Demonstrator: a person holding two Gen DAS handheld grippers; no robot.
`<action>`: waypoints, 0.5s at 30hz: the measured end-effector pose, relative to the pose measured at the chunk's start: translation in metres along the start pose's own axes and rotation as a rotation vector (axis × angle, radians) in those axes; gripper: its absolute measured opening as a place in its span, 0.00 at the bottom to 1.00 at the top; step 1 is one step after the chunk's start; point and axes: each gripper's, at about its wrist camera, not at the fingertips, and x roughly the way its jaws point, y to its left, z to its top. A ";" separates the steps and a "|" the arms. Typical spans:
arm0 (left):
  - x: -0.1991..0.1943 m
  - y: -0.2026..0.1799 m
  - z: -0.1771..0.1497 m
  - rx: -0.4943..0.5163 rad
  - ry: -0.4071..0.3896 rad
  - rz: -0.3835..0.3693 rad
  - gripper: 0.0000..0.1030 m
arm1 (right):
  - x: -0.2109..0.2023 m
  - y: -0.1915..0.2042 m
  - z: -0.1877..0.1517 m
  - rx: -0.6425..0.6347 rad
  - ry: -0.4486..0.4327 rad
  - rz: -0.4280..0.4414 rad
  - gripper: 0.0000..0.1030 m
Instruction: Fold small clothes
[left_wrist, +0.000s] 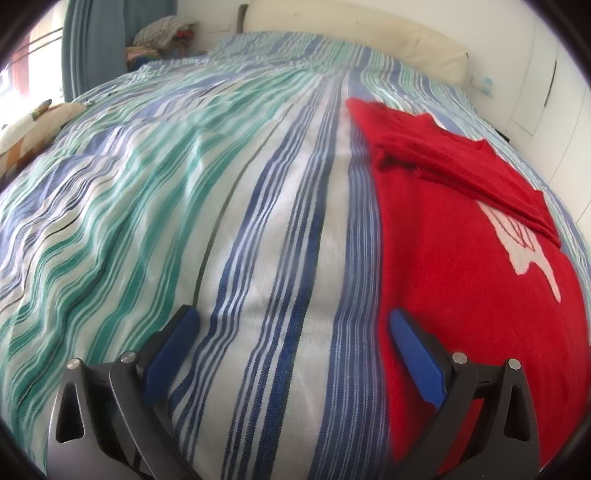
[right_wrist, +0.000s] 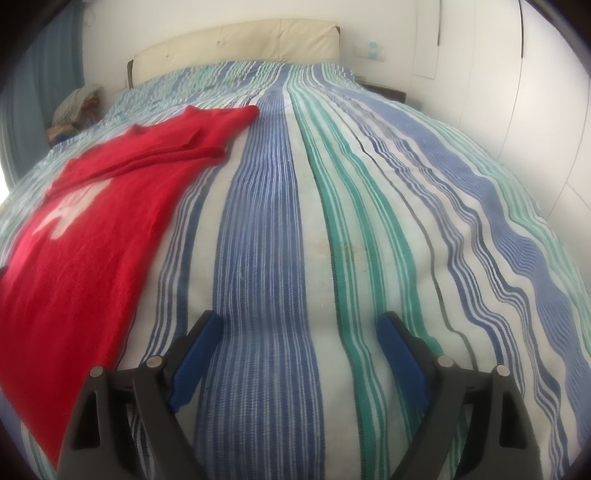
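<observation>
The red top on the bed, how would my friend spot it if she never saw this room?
Find the big bed with the blue, green and white striped bedspread and the cream headboard at its far end. The red top lies flat on that bedspread. It is the only plain red thing there, with a white shape on it and its sleeves folded across.

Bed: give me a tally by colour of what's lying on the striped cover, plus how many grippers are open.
Red: 1, a jumper with a white motif, sleeve folded across it, on the cover.
Patterned: 1, a cushion at the cover's far left edge.
Open grippers: 2, left gripper and right gripper, both holding nothing.
Total: 2 things on the bed, 2 grippers.
</observation>
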 end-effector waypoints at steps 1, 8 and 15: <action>0.000 0.000 0.000 0.000 0.000 0.000 0.99 | 0.000 0.000 0.000 0.000 0.000 -0.001 0.84; 0.001 0.000 -0.001 0.004 0.004 0.005 0.99 | 0.001 -0.001 0.000 -0.001 0.001 -0.002 0.84; 0.001 -0.001 -0.001 0.004 0.003 0.006 0.99 | 0.001 -0.001 0.000 -0.001 0.001 -0.003 0.84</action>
